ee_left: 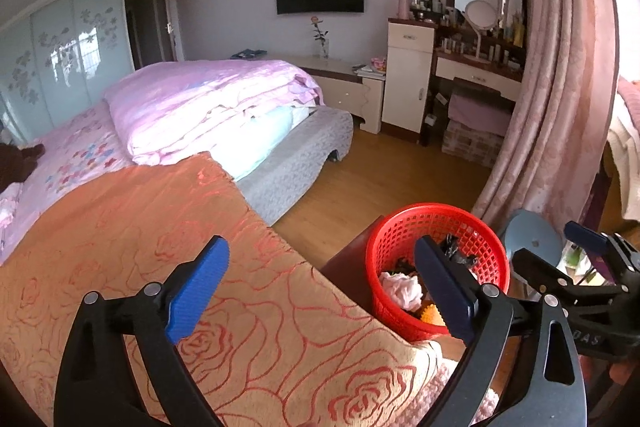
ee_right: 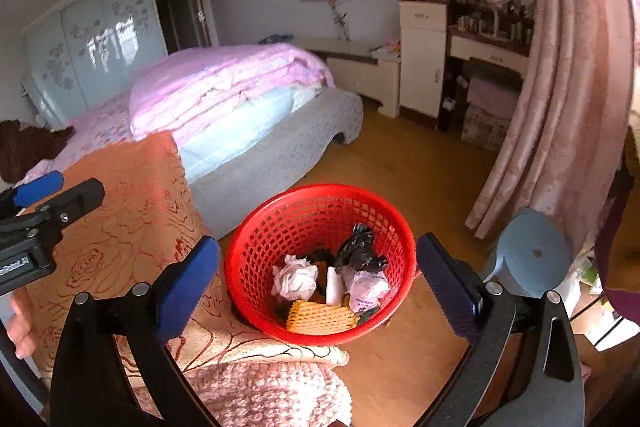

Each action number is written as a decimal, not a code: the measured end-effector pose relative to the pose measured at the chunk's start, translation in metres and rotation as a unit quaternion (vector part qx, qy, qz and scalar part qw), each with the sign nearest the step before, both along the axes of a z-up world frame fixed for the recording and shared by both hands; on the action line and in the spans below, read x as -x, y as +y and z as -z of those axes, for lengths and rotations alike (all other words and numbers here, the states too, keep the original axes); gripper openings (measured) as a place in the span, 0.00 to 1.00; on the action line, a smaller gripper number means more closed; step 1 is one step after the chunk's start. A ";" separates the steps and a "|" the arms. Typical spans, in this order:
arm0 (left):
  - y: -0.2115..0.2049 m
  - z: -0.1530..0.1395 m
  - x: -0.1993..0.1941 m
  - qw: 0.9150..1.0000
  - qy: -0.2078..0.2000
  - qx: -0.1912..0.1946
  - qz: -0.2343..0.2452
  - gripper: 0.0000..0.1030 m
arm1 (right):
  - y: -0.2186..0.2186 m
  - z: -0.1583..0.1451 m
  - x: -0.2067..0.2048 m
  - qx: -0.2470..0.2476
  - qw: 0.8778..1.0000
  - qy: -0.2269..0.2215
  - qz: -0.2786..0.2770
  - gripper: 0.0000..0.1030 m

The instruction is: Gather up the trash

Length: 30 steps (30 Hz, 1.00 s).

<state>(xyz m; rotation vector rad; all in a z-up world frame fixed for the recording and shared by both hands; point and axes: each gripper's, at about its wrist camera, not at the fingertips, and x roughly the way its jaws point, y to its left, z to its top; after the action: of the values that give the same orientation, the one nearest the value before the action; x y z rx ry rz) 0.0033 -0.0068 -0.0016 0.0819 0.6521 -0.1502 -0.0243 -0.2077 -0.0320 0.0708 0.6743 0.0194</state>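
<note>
A red mesh basket [ee_right: 280,227] stands on the wooden floor beside the bed and also shows in the left wrist view [ee_left: 400,227]. It holds a crumpled white tissue [ee_right: 294,281], a black bag [ee_right: 358,247], a white wrapper [ee_right: 366,291] and yellow foam netting [ee_right: 320,317]. My right gripper [ee_right: 318,283] is open and empty, above the basket. My left gripper [ee_left: 320,291] is open and empty, over the orange rose-patterned blanket [ee_left: 140,247], with the basket to its right.
A bed with a folded pink quilt [ee_left: 208,103] fills the left. A blue plastic stool [ee_right: 532,255] stands right of the basket. A pink curtain [ee_right: 560,87] hangs at the right. A dresser with a mirror [ee_left: 484,27] stands at the far wall.
</note>
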 end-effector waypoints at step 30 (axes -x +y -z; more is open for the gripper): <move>0.006 0.007 0.022 1.000 0.003 -0.012 -0.010 0.90 | 0.010 0.007 0.022 -0.019 1.000 0.012 -0.003 0.93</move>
<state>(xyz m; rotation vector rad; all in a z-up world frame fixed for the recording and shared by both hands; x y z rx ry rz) -0.0190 -0.0010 -0.0084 0.0989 0.6603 -0.1225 -0.0461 -0.1975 -0.0389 0.1066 0.6987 0.0371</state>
